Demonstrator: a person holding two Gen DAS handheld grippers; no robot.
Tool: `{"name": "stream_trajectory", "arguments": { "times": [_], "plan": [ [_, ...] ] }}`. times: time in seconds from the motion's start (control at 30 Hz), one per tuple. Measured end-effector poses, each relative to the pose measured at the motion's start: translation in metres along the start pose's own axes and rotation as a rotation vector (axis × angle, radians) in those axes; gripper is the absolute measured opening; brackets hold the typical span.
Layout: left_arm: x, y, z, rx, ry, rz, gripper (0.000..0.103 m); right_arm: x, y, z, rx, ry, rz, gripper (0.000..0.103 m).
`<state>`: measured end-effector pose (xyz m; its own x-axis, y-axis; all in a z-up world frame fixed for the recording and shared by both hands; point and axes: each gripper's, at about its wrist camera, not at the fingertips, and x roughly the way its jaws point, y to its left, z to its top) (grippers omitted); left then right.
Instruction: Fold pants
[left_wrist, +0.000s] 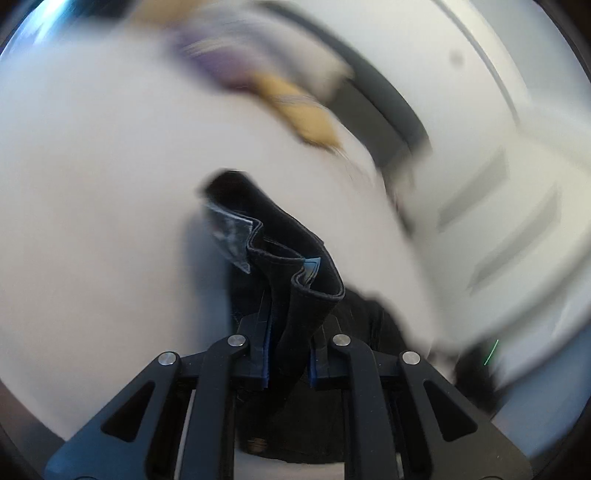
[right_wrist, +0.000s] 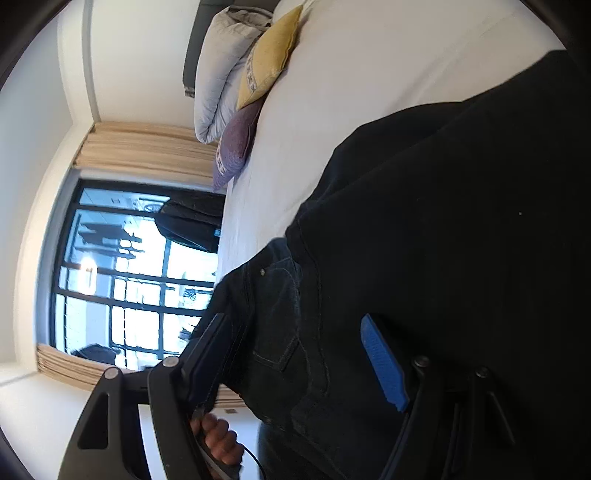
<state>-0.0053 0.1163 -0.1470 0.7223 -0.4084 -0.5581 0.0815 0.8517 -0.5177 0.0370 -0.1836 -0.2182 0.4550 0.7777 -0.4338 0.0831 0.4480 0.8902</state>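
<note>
- Left wrist view: the left gripper (left_wrist: 289, 354) was clamped narrow on a bunched fold of the black pants (left_wrist: 295, 273), the cloth standing up between its blue pads.
- A hemmed edge of the pants curled above the gripper, with a small blue tag (left_wrist: 312, 266) sewn at the seam and a clear plastic piece (left_wrist: 229, 236) beside it; any writing on either was too blurred to read.
- Beyond the pants lay the white bed (left_wrist: 92, 184), and at its far end a smeared yellow pillow (left_wrist: 299, 107) and a purple pillow (left_wrist: 221, 62).
- Right wrist view: the right gripper (right_wrist: 295, 358) stood wide, its jaws on either side of the pants (right_wrist: 443, 221) without pressing them; one blue pad (right_wrist: 384, 362) showed against the cloth.
- The pants covered the near part of the bed (right_wrist: 332, 92), a stitched pocket (right_wrist: 280, 314) lying between the jaws.
- At the bed's far end, a yellow pillow (right_wrist: 269, 55), a purple pillow (right_wrist: 236, 144) and a folded grey duvet (right_wrist: 218, 74); the pillows' patterned bands were not legible.
- Past the bed's edge stood a dark-framed window (right_wrist: 122, 273) with beige curtains (right_wrist: 144, 147).
- Below the gripper, a hand (right_wrist: 218, 439) gripped a handle.
</note>
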Motion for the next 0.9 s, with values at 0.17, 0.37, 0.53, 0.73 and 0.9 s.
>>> {"name": "stream_trajectory", "arguments": {
  "times": [0.17,0.37,0.53,0.73,0.9],
  "plan": [
    [0.040,-0.101,-0.047,0.381,0.105,0.011,0.012,-0.003,0.008,0.005,-0.004,0.014,0.019,0.081],
    [0.049,-0.117,-0.067,0.434,0.133,0.034,0.012,0.002,0.020,0.015,-0.055,0.073,-0.001,0.085],
    [0.049,-0.128,-0.073,0.497,0.123,0.067,0.012,0.024,0.031,0.026,-0.055,0.120,0.010,0.085],
    [0.048,-0.142,-0.086,0.564,0.134,0.083,0.012,0.067,0.067,0.035,-0.152,0.234,-0.009,0.085],
    [0.046,-0.152,-0.091,0.617,0.125,0.090,0.012,0.089,0.073,0.042,-0.190,0.291,-0.055,0.046]
  ]
}}
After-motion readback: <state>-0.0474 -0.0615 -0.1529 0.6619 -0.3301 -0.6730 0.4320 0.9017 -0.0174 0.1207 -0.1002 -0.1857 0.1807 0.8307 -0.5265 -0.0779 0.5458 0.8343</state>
